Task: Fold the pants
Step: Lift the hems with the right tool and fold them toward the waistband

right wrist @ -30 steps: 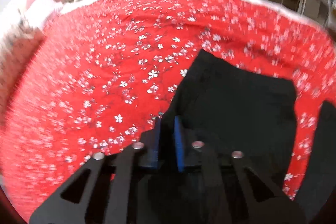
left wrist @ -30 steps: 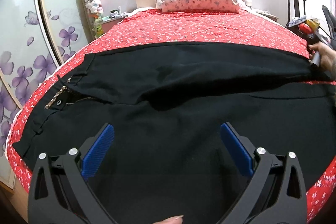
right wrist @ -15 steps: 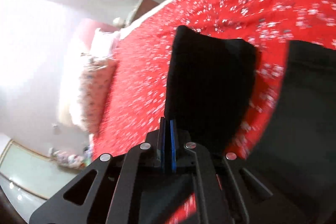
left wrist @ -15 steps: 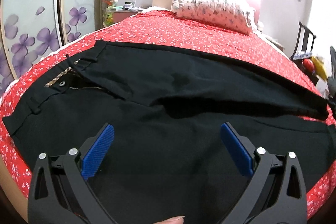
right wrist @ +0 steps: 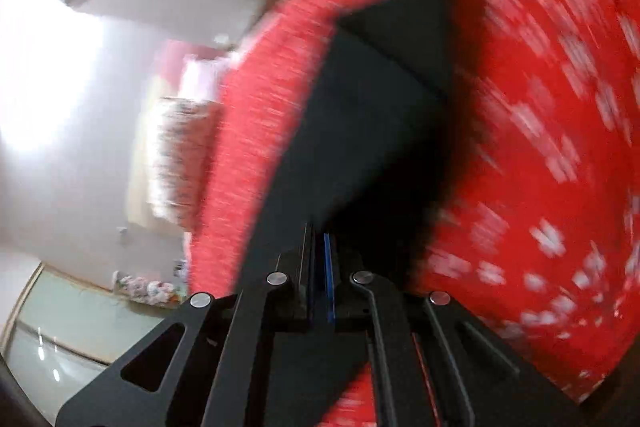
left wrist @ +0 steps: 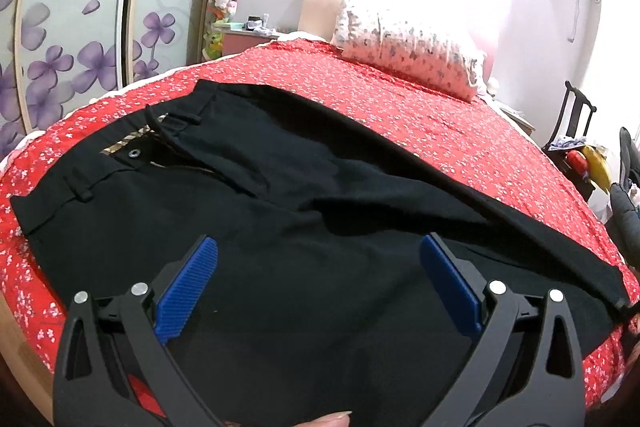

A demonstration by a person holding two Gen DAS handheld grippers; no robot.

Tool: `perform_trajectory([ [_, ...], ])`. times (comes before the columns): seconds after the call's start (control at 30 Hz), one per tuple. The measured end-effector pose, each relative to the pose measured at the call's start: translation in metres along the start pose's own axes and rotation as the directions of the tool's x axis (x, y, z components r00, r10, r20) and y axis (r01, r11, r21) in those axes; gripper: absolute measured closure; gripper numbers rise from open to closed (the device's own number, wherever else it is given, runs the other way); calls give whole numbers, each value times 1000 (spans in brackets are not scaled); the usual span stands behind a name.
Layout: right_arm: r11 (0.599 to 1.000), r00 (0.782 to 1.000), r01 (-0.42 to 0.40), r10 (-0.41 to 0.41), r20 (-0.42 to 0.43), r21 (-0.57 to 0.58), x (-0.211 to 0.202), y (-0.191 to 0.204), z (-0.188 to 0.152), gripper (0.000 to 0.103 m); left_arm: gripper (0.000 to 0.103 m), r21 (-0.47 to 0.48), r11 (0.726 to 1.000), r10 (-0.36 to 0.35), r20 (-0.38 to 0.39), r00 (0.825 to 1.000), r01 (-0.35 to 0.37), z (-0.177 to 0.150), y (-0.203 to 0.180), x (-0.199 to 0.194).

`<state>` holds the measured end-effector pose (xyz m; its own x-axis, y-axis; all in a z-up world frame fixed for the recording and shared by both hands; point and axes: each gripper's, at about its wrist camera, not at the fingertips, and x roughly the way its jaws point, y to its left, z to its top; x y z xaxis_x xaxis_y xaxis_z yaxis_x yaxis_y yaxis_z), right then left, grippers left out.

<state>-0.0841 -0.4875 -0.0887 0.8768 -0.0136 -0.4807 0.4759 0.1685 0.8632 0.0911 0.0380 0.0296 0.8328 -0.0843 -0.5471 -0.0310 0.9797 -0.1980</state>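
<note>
Black pants [left wrist: 304,195] lie spread across a red flowered bedspread [left wrist: 460,131], waistband with button at the left, legs running right. My left gripper [left wrist: 316,275] is open, its blue pads apart, hovering over the near leg and holding nothing. In the right wrist view my right gripper [right wrist: 318,259] is shut on the black pant leg [right wrist: 368,115], holding its hem end lifted above the bedspread [right wrist: 560,147]. That view is blurred by motion.
A flowered pillow [left wrist: 408,47] lies at the head of the bed. Sliding doors with purple flowers [left wrist: 72,39] stand at the left. A nightstand with toys [left wrist: 240,27] is behind. A dark chair with clutter [left wrist: 580,147] stands at the right.
My right gripper has lifted and swung the pant leg end, tilting its view strongly. My left gripper has shifted left and back, staying open over the pants.
</note>
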Motion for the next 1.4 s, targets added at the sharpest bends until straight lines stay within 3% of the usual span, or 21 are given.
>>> perform_trajectory([
  [0.07,1000,1000,-8,9,-22,24,0,-6,3,98,2,5,1000,-2,-5,1000,2,-1,2,-1],
  [0.13,999,998,54,-54,-9,-6,-17,3,5,91,2,3,1000,-3,-6,1000,3,0,6,-3],
  [0.17,996,996,83,-83,15,-25,-25,6,4,78,2,-5,1000,-6,-6,1000,6,0,9,-3],
  [0.2,994,994,103,-100,52,-44,-35,10,1,57,2,-15,1000,-10,-8,1000,10,0,12,-3],
  [0.23,993,991,105,-100,84,-56,-40,14,-2,49,2,-34,999,-19,-15,1000,19,0,16,-2],
  [0.27,993,990,82,-71,125,-82,-51,18,-10,48,2,-56,998,-32,-19,999,31,0,20,-2],
  [0.33,988,994,-9,26,107,-156,-55,35,-21,48,2,-154,984,-93,-25,995,88,-1,33,1],
  [0.4,961,992,-123,124,-13,-248,-44,64,-41,49,2,-270,954,-147,-45,988,130,-2,47,7],
  [0.43,951,987,-162,150,-64,-263,-36,74,-49,50,2,-299,944,-164,-55,985,140,-3,50,10],
  [0.5,933,955,-259,208,-212,-251,-7,96,-75,53,2,-368,917,-190,-64,980,154,-6,59,16],
  [0.6,936,909,-296,215,-357,-191,37,112,-109,61,2,-392,907,-187,-46,981,154,-8,62,17],
  [0.77,956,863,-254,155,-481,-147,99,133,-150,61,2,-373,917,-173,-59,983,139,-10,57,17],
  [0.83,967,858,-231,151,-491,-106,112,128,-153,61,2,-371,918,-173,-55,983,140,-10,57,16],
  [0.93,973,871,-218,162,-465,-70,126,129,-149,62,2,-378,912,-189,-48,981,157,-10,59,18],
  [1.03,975,882,-209,155,-445,-74,129,125,-145,62,2,-408,895,-209,-33,977,178,-10,62,20],
  [1.17,977,869,-207,159,-469,-51,126,117,-147,64,2,-434,881,-213,-10,977,187,-10,64,22],
  [1.3,979,879,-181,120,-462,-90,138,124,-148,66,2,-445,873,-217,9,976,199,-12,58,23],
  [1.4,981,880,-158,88,-467,-112,136,127,-150,66,2,-413,887,-233,-17,972,205,-11,51,26],
])
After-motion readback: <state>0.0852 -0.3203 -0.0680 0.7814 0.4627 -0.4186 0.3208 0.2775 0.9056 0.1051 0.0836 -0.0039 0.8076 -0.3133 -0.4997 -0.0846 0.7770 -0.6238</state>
